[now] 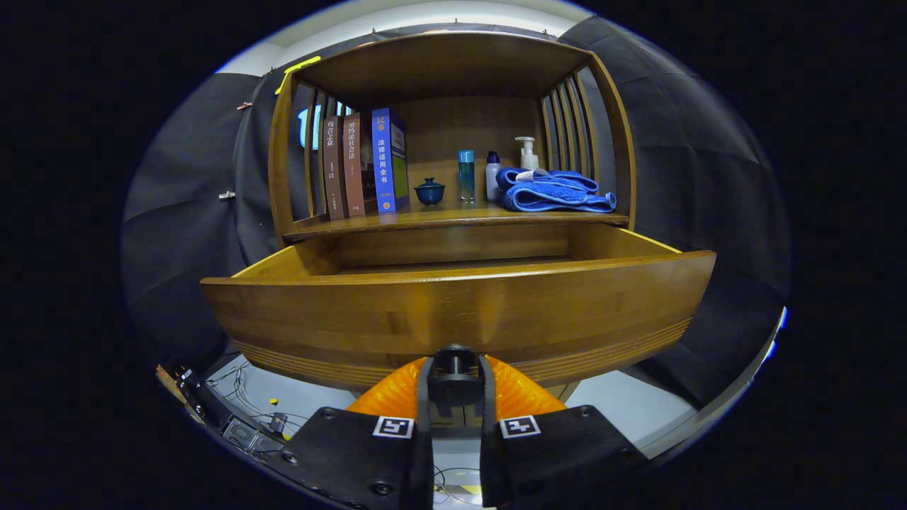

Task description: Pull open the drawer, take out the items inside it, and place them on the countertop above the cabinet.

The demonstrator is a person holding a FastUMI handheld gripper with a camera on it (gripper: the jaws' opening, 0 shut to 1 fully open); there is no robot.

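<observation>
The wooden drawer (pixel 460 312) stands pulled out from the cabinet toward me, its curved front panel just above my fingers. A dark knob (pixel 454 360) hangs under the middle of that panel, and my gripper (pixel 454 386) is shut on it with a finger on each side. From this low angle the front panel hides the drawer's floor, so I cannot tell what lies inside. The countertop (pixel 453 218) runs above the drawer, under the cabinet's roof.
On the countertop stand three upright books (pixel 365 170) at the left, a small blue lidded cup (pixel 429 191), a blue bottle (pixel 465 174), a white bottle (pixel 492 177), a pump bottle (pixel 526 152) and a folded blue towel (pixel 554 191) at the right. Cables lie on the floor (pixel 241 397) below left.
</observation>
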